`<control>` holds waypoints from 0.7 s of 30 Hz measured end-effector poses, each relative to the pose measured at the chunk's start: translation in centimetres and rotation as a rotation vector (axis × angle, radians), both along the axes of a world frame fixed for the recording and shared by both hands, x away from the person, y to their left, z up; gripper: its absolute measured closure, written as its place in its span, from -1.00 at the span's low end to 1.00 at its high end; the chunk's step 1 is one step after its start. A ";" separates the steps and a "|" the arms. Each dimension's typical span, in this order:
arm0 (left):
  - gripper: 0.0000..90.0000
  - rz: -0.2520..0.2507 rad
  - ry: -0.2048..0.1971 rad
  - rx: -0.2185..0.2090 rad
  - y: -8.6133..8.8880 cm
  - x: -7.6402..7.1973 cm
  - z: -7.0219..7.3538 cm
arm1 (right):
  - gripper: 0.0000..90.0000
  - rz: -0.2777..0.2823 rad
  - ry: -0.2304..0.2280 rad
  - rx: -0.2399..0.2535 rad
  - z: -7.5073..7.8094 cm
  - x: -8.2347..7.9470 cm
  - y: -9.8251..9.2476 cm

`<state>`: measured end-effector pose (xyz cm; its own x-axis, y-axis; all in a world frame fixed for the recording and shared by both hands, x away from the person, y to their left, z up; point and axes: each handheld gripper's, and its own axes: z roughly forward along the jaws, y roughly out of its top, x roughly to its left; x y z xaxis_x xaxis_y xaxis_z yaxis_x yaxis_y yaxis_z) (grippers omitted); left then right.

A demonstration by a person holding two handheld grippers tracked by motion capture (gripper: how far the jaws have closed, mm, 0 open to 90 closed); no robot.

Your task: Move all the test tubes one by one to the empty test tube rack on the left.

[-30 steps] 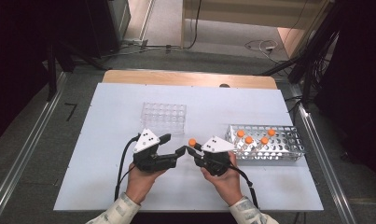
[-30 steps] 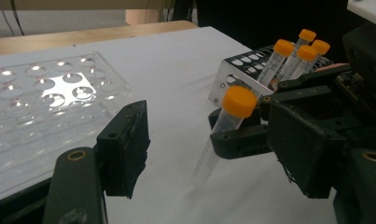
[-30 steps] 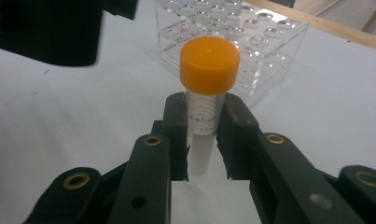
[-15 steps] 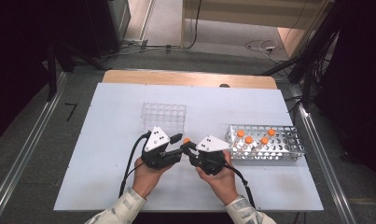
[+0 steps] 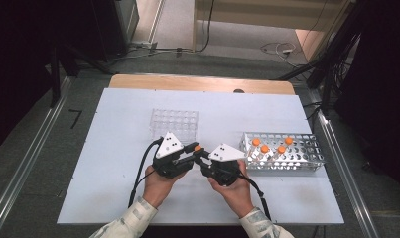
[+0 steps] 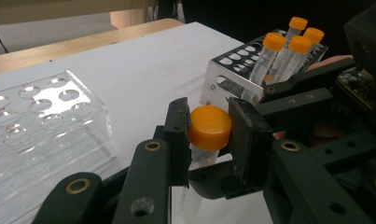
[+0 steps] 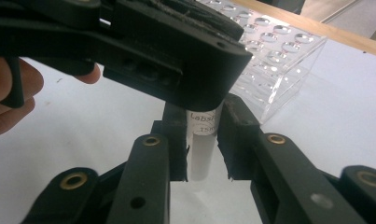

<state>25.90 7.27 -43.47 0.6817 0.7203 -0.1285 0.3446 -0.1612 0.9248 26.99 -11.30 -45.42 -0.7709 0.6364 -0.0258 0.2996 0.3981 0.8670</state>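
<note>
Two hand-held grippers meet nose to nose at the middle of a white bench (image 5: 108, 163), sharing one orange-capped tube (image 6: 209, 128). The left gripper (image 5: 190, 150) has just been closing, and its jaws now clamp the tube's orange cap from both sides, as the left gripper view shows. The right gripper (image 5: 201, 157) has its jaws either side of the tube's clear body below the cap; they have just been opening, and in the right gripper view a thin gap appears on at least one side, so its grip looks released or nearly so. The tube stands roughly upright, lifted off the bench, between the two racks. To the person's right sits a metal rack (image 5: 306, 153) holding four more orange-capped tubes (image 5: 269, 146). Behind the left gripper lies a clear plastic rack (image 5: 175, 121), with no tubes in the wells that can be seen. Judging from this, the hand-over from right to left is nearly complete, and moving tubes to the clear rack has barely started.
</note>
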 end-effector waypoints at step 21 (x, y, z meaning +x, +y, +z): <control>0.57 0.084 -0.012 -0.035 1.8 3.1 3.6 | -0.17 -0.008 -0.005 0.036 1.2 -4.0 -5.7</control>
<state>29.00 9.05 -39.89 0.6210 0.7699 -0.1469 0.3445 -0.0997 0.9335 22.96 -17.03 -44.26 -0.7657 0.6431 -0.0067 0.2980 0.3640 0.8824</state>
